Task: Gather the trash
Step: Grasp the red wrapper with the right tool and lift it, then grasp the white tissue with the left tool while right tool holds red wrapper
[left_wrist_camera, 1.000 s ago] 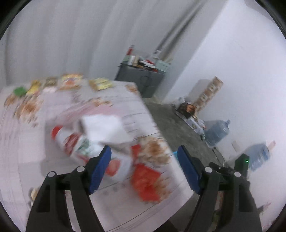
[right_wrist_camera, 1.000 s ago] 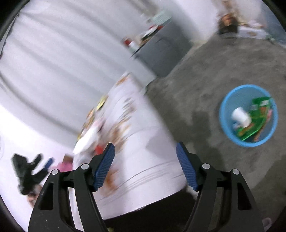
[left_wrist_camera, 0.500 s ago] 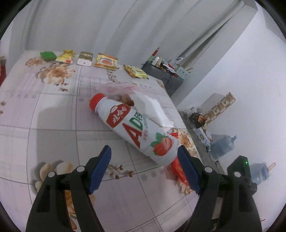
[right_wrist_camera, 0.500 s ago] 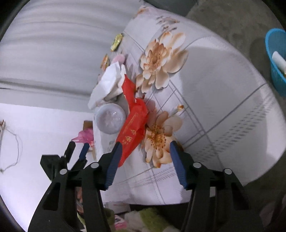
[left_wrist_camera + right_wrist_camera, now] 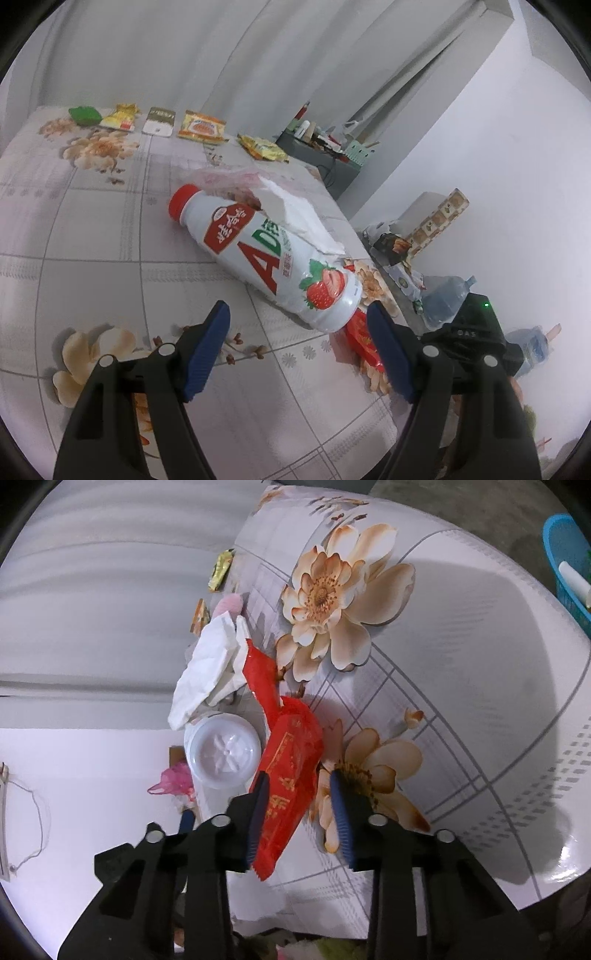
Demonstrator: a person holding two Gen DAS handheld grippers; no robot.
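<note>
Red wrapper (image 5: 290, 764) at the worktop (image 5: 461, 657) edge lies between the right gripper's (image 5: 299, 794) spread, empty fingers, awaiting closure, while the left gripper (image 5: 297, 328) hovers released near the bottle (image 5: 273, 254).

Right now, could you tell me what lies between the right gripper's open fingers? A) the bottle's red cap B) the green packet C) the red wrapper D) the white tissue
C: the red wrapper lies on the table between the open blue fingers of the right gripper, not yet pinched.
</note>
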